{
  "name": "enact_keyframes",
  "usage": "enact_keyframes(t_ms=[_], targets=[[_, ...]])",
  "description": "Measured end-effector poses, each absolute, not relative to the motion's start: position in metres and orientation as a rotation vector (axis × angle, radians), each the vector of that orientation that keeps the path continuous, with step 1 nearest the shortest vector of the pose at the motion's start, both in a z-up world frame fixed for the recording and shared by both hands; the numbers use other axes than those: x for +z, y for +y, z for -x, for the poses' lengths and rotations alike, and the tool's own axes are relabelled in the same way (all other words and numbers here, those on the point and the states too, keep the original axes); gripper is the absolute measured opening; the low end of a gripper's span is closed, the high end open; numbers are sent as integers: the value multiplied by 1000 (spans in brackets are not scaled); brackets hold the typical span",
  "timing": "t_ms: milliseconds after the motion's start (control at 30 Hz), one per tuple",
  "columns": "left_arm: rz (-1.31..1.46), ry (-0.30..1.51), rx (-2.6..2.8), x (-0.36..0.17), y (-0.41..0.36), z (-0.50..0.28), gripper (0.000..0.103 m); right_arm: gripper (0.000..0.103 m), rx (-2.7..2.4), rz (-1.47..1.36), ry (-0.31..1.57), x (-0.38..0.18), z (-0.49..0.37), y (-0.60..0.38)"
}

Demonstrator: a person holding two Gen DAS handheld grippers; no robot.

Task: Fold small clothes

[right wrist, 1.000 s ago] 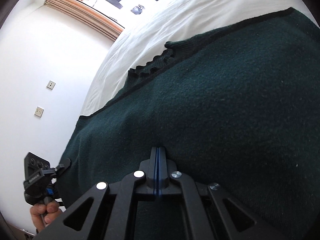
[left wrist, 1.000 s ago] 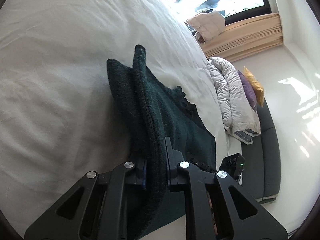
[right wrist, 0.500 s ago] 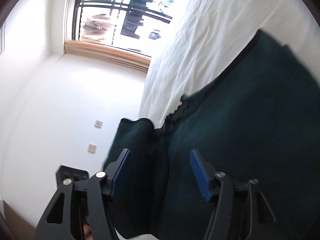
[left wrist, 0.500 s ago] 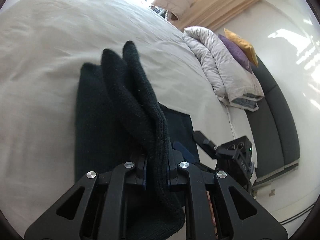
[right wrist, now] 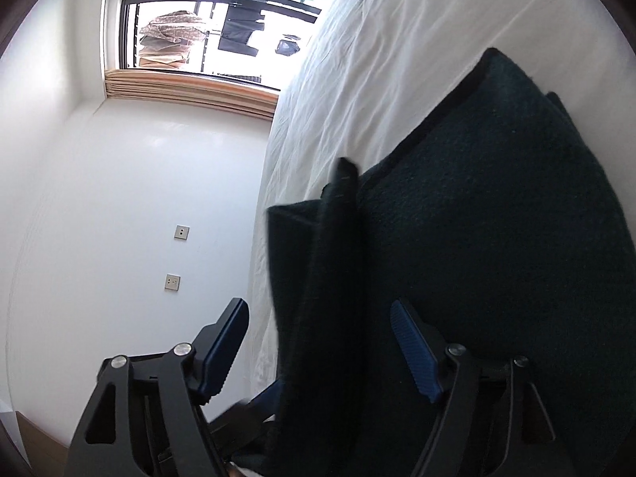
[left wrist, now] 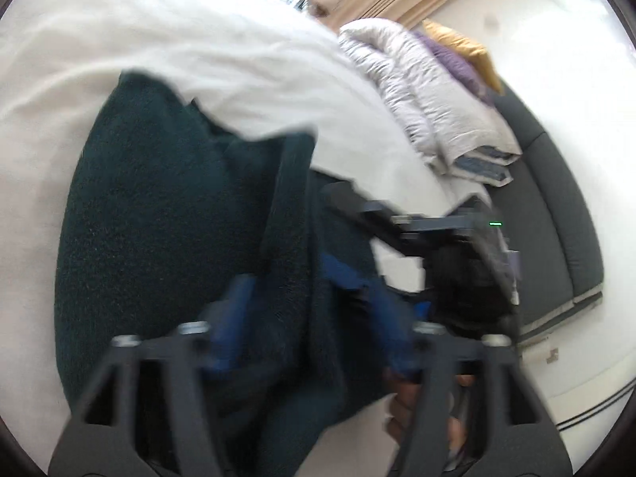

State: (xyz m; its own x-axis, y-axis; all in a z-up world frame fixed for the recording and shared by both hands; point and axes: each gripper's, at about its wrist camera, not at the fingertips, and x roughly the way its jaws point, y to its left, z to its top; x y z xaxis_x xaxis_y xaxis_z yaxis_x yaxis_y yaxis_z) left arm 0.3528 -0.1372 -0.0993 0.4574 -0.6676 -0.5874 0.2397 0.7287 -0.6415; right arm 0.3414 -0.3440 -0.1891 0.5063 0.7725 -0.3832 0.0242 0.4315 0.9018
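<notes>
Left wrist view, motion-blurred. Dark green knitted garment (left wrist: 167,214) lies on the bed with the white sheet (left wrist: 190,51), folded into a rounded bulk; its long axis runs from the near edge of the bed away from the camera, a folded edge standing as a dark ridge down the middle. Texture is coarse, fuzzy knit, almost black in shadow. Left tongs (left wrist: 314,318) spread wide, blue pads apart, cloth lying between them; whether either pad touches it cannot be told through the blur. Right tongs (left wrist: 357,214) are seen from the side over the garment's right edge, too blurred here to judge the gap. At the right, a pale grey quilted duvet (left wrist: 429,91), folded, sits on a dark grey sofa (left wrist: 556,214) with a purple cushion (left wrist: 457,59) and a mustard cushion (left wrist: 461,43) behind it.

Right wrist view, sharp. Garment (right wrist: 497,218) fills the right half, resting on the bed sheet (right wrist: 377,39), with a darker trim band along its upper-left edge and a loose flap hanging over the bed's side. Right tongs (right wrist: 318,330) wide open, gripping nothing; the flap hangs between the blue ribbed pads. White wall (right wrist: 119,218) carries two square sockets (right wrist: 181,232).
</notes>
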Motion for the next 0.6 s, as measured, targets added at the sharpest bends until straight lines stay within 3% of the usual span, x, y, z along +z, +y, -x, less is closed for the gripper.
enact_keyframes(t_ms=[200,367,467,533,600], targets=[[438,806,-656,-52,-122,-309,90,75,563,-1035,971,-195,-342,-348],[447,798,-561,-69,-75,-297,90,67,557,-911,1036,-190,-339,-334],[448,843,-512,-93,-52,-302,90,57,538,-828,1067,-186,-341,-325],[459,860,-491,-109,-47,-302,90,41,512,-790,1078,-186,-342,-322],[449,868,-476,-120,-48,-301,90,35,475,-747,1089,-186,-342,-320]])
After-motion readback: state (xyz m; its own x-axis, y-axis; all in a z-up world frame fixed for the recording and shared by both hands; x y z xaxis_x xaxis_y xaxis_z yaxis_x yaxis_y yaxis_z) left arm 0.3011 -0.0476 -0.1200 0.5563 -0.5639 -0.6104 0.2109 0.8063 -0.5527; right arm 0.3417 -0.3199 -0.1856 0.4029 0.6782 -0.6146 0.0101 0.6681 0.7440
